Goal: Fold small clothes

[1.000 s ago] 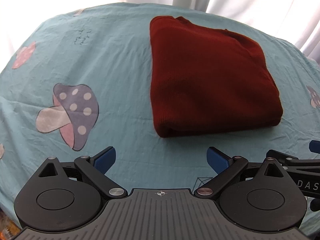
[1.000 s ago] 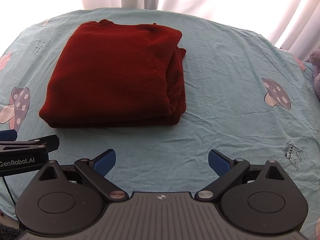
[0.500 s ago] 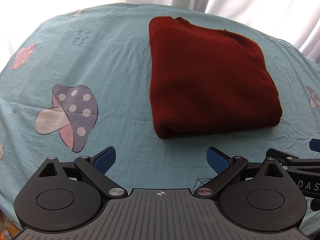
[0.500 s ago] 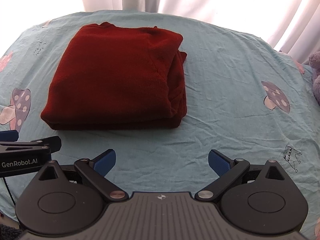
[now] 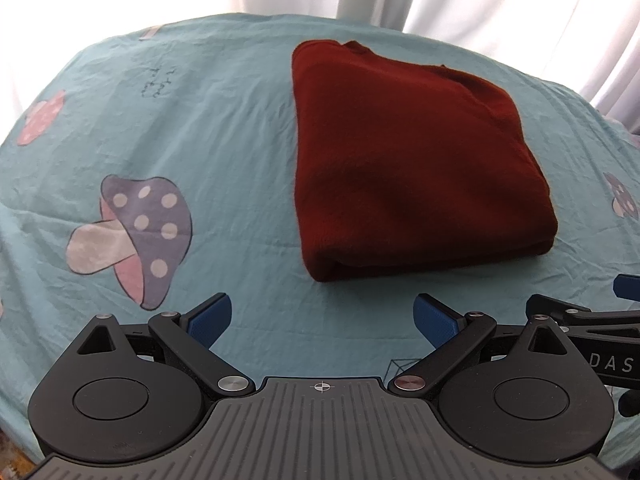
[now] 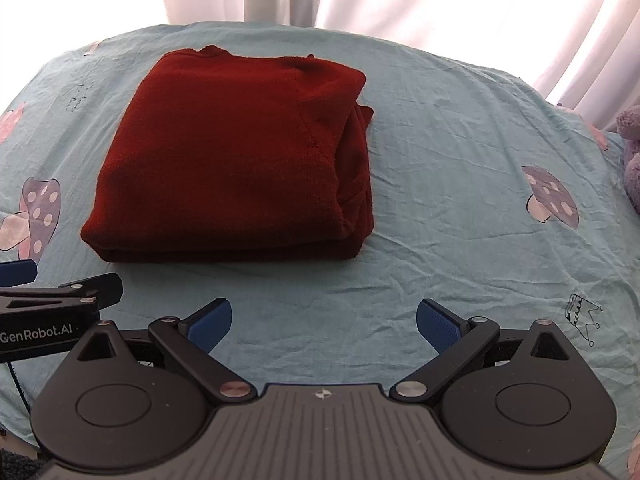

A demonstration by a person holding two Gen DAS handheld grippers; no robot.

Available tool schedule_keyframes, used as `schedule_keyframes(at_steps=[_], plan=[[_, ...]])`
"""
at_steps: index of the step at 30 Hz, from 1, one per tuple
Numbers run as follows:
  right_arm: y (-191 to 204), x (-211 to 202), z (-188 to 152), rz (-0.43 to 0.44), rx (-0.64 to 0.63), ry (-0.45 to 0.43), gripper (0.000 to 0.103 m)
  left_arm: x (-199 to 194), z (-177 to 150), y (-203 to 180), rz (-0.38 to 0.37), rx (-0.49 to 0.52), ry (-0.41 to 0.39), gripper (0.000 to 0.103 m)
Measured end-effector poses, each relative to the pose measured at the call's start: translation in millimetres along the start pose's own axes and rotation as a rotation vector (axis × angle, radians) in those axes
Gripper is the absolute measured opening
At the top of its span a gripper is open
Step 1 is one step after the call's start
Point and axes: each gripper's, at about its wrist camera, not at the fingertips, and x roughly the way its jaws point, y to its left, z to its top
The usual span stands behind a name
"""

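Both tools backing off a touch vs a sec ago: left gripper (image 5: 322, 314) & right gripper (image 6: 324, 320) spread wide, empty, near edge; red sweater (image 6: 236, 160) folded into neat block, centre-far on mushroom-print sheet (image 6: 460, 200), untouched, so fold prob. done.
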Motion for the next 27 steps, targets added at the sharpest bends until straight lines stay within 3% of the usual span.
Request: schedule_keyframes(at_steps=[27], plan=[[1.3,-1.9,0.7,-0.001,-0.007,-0.005,0.099,-1.1,-2.3,-1.5,0.007,0.021,0.027,0.1]])
